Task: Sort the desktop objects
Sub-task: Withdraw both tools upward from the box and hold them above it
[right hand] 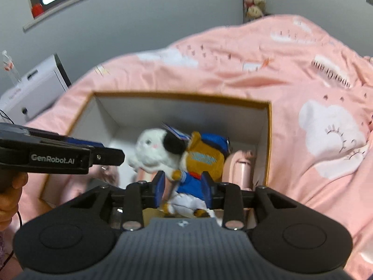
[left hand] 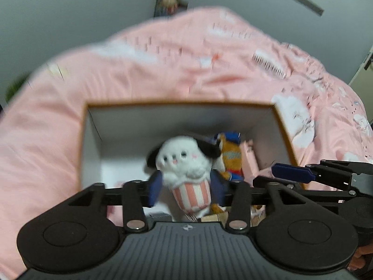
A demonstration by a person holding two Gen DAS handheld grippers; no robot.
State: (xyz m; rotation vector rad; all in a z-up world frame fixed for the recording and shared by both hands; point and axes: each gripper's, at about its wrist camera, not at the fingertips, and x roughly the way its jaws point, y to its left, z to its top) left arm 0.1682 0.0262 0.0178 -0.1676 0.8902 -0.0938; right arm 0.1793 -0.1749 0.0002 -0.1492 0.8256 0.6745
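Note:
An open cardboard box (left hand: 179, 103) (right hand: 181, 96) with white inner walls sits on a pink bedspread. In it lie a white plush dog (left hand: 184, 163) (right hand: 151, 149) in a pink-striped cup and, to its right, an orange plush toy (left hand: 230, 158) (right hand: 205, 161) in blue clothes. My left gripper (left hand: 186, 179) (right hand: 112, 151) hangs open over the box, and the dog shows between its blue pads without being gripped. My right gripper (right hand: 184, 182) (left hand: 264, 176) is also open, with the orange toy seen between its pads. Both toys look blurred, while the grippers look sharp.
A pink object (right hand: 240, 168) (left hand: 249, 158) stands against the box's right wall. The bedspread (right hand: 303, 74) with white clouds surrounds the box. A white unit (right hand: 35, 86) stands at the left by the grey wall. A hand (right hand: 9, 186) holds the left gripper.

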